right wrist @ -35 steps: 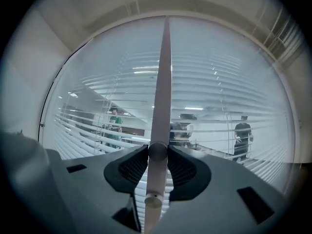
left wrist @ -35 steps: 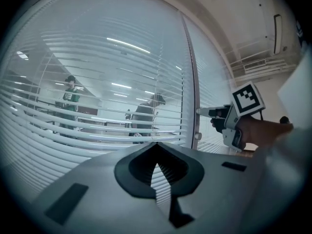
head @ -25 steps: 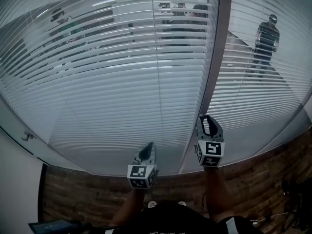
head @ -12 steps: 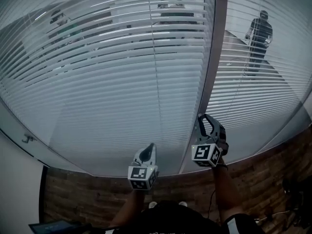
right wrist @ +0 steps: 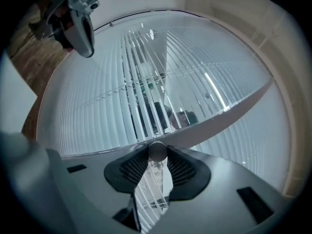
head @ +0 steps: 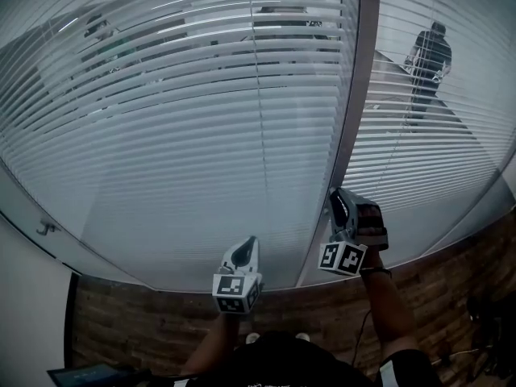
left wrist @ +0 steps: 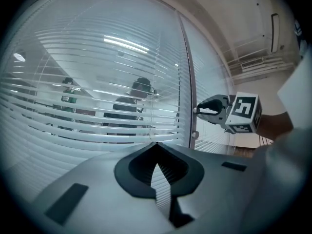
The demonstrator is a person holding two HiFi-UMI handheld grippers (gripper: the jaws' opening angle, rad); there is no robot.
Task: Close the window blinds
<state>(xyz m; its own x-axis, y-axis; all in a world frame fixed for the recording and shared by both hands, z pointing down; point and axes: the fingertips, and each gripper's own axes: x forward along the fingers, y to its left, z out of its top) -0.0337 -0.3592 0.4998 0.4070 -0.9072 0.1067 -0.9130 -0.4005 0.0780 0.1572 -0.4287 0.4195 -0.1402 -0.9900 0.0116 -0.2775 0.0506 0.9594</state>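
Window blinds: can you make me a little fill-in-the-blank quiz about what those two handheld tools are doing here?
1. The right gripper has its jaws clamped on a small round ____ at the window frame.
2. The left gripper holds nothing; its jaws are ____.
3. Through the blinds, several ____ can be seen behind the glass.

Missing words: knob; shut; people.
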